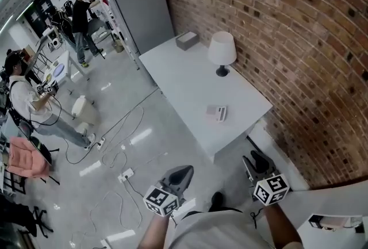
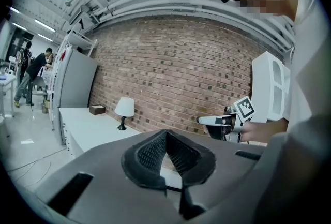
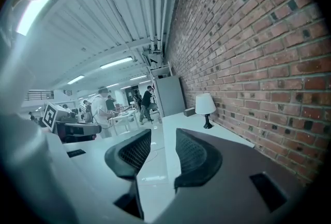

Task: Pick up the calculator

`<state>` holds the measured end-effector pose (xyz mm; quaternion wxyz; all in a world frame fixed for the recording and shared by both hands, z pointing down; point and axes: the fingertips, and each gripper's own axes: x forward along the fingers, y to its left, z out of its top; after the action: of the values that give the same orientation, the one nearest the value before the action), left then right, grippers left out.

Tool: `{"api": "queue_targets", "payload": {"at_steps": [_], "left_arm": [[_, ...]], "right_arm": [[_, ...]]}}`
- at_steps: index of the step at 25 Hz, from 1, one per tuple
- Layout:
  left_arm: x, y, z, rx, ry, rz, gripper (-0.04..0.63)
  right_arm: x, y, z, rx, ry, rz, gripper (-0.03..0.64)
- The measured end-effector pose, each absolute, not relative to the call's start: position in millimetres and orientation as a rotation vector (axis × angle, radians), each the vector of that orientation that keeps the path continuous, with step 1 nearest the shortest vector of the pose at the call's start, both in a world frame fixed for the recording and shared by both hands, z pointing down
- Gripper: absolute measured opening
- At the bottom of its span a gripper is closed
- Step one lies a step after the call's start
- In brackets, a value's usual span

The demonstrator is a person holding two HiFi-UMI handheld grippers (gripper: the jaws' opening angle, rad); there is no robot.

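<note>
The calculator (image 1: pixel 217 112), small and pale grey, lies flat on the white table (image 1: pixel 184 78) near its front right corner. Both grippers hang short of the table's near end, apart from the calculator. My left gripper (image 1: pixel 183 171) is over the floor, and its jaws meet at the tips in the left gripper view (image 2: pixel 165 134), with nothing held. My right gripper (image 1: pixel 252 159) is close to the brick wall, and in its own view the jaws (image 3: pixel 163 136) stand apart with nothing between them. Neither gripper view shows the calculator.
A white lamp (image 1: pixel 221 52) and a small box (image 1: pixel 187 40) stand further back on the table. A grey cabinet (image 1: pixel 141 9) is behind it and a brick wall (image 1: pixel 287 41) runs along the right. Cables (image 1: pixel 115 156) trail on the floor, and people (image 1: pixel 26 101) work at the left.
</note>
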<state>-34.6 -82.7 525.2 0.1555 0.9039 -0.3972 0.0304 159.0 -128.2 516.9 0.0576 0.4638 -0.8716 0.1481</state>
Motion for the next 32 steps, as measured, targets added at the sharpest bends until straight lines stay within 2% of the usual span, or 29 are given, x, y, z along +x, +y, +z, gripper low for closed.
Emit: {"api": "queue_targets", "payload": {"at_steps": [16, 32], "left_arm": [[-18.6, -165.7, 542.7, 2.533, -1.184, 0.118, 0.012], [-55.8, -297.8, 584.8, 2.552, -1.021, 0.200, 0.012]], "right_arm": [[169.3, -216.5, 547.9, 1.315, -2.632, 0.527, 0.164], [128.9, -327.7, 591.7, 1.376, -2.483, 0.619, 0.164]]}}
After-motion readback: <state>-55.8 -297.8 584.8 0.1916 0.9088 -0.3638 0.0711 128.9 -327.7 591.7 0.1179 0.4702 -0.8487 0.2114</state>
